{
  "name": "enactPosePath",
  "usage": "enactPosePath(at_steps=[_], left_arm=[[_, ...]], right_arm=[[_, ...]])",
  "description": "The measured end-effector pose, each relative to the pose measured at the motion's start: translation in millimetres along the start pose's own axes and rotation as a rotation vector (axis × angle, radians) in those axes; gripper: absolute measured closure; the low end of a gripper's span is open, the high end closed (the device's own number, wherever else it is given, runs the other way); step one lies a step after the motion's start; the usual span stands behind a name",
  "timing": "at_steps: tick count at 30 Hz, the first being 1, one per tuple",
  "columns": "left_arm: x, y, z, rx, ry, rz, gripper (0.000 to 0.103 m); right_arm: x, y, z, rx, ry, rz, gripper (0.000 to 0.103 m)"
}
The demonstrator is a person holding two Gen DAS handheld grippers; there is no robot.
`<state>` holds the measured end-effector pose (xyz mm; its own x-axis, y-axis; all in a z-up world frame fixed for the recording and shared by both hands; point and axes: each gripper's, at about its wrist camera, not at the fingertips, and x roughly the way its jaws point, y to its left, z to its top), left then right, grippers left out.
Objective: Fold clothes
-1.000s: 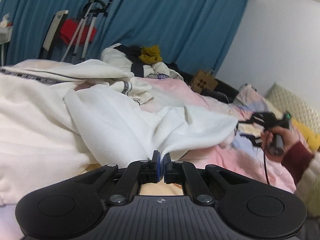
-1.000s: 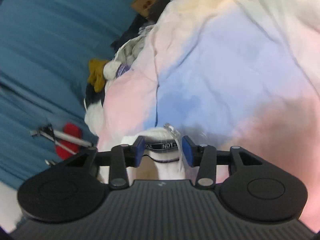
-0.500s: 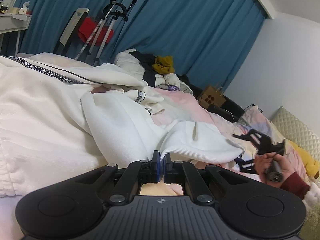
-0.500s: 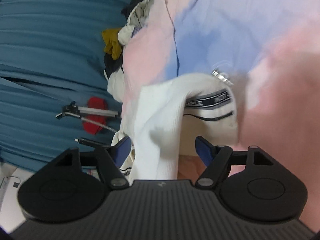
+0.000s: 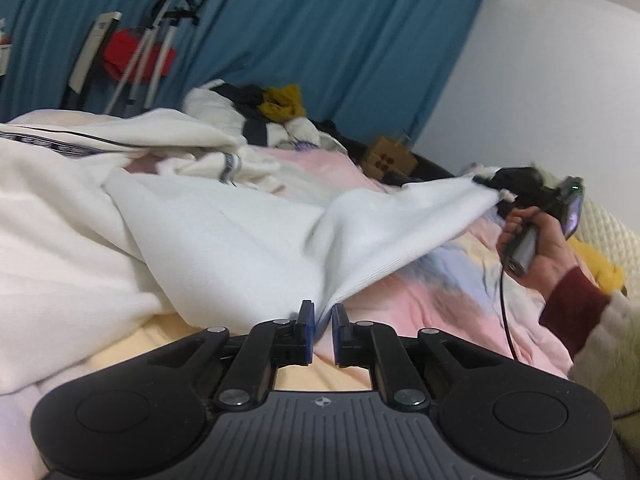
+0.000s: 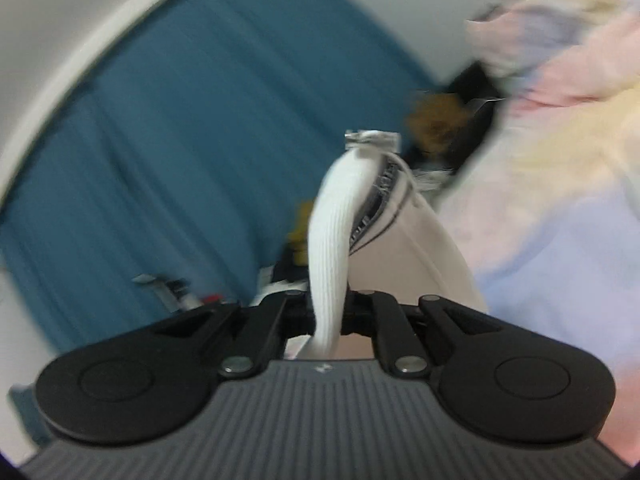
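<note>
A white ribbed garment (image 5: 256, 236) with a dark lettered band lies bunched on the bed. My left gripper (image 5: 322, 320) is shut on its near edge, the cloth pinched between the blue pads. My right gripper (image 6: 326, 312) is shut on the garment's ribbed hem (image 6: 328, 248), which rises from the jaws. In the left wrist view the right gripper (image 5: 496, 190) holds the far corner lifted at the right, and the cloth is stretched taut between both grippers.
The bed has a pastel pink, blue and yellow cover (image 5: 424, 292). A pile of other clothes (image 5: 260, 108) lies at the back. A tripod and a red item (image 5: 140, 56) stand by the blue curtain (image 5: 340, 40). A cardboard bag (image 5: 390, 158) sits at the back right.
My right gripper has closed on the garment's hem and lifted it up to the right, pulling the cloth taut. My left gripper has kept its hold.
</note>
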<state>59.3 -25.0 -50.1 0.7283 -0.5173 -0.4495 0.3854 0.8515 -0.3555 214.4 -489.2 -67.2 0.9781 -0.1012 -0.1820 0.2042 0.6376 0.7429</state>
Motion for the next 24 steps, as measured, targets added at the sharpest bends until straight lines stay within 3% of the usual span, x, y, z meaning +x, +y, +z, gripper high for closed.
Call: enactPosePath(at_steps=[3, 5, 6, 8, 11, 14, 17, 24], left_arm=[[3, -4, -5, 0.022, 0.034, -0.012, 0.093], [5, -5, -7, 0.029, 0.056, -0.019, 0.084], [4, -6, -8, 0.026, 0.064, -0.018, 0.081], [1, -7, -8, 0.003, 0.081, -0.011, 0.065], [-11, -3, -9, -0.073, 0.094, 0.017, 0.046], [-24, 15, -7, -0.233, 0.09, 0.047, 0.035], [-29, 52, -9, -0.486, 0.074, 0.102, 0.023], [-36, 145, -37, -1.075, -0.085, 0.161, 0.024]], right_arm=[[16, -50, -9, 0.081, 0.111, -0.233, 0.095], [26, -83, -19, 0.128, 0.205, -0.356, 0.095], [30, -96, -24, 0.16, 0.236, -0.382, 0.095], [31, -107, -28, 0.183, 0.243, -0.383, 0.095], [29, -96, -29, 0.105, 0.227, -0.388, 0.095], [27, -87, -25, 0.042, 0.206, -0.387, 0.095], [22, -80, -18, 0.018, 0.182, -0.382, 0.095], [18, -62, -8, -0.065, 0.078, -0.343, 0.095]])
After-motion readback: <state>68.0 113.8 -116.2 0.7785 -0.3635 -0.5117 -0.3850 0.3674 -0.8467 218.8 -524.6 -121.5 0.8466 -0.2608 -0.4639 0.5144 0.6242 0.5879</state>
